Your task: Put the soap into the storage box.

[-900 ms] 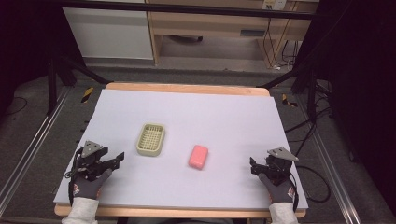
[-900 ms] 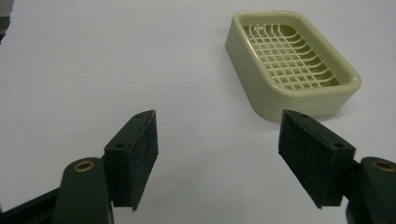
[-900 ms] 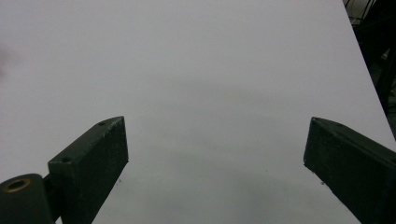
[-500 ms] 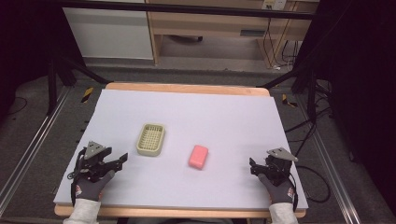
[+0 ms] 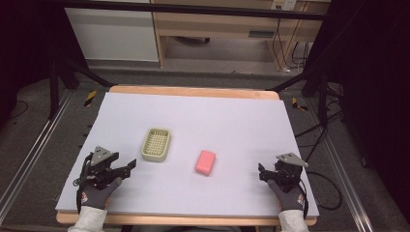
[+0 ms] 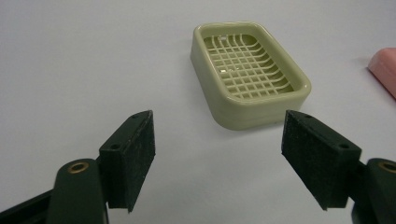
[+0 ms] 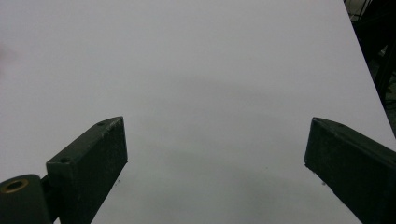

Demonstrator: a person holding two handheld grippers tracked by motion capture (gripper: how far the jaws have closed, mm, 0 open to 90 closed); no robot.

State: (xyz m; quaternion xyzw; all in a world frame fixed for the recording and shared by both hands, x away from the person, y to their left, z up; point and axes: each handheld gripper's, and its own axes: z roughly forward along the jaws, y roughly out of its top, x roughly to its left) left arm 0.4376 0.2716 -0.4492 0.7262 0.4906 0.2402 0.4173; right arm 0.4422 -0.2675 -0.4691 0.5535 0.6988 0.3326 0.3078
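Observation:
A pale green soap dish with a grid bottom lies empty on the table, left of centre. To its right lies a pink soap bar. My left gripper is open near the front left, a short way from the dish and pointing toward it. In the left gripper view the dish lies just beyond the open jaws, and the soap's edge shows at the right. My right gripper is open at the front right with nothing between its fingers.
The table top is a pale lilac sheet on a wooden board. Dark frame rails run along both sides. Cables trail on the floor at the right. A wooden cabinet stands behind the table.
My left gripper has crept a little to the right, toward the soap dish. The right gripper, the dish and the soap have not moved.

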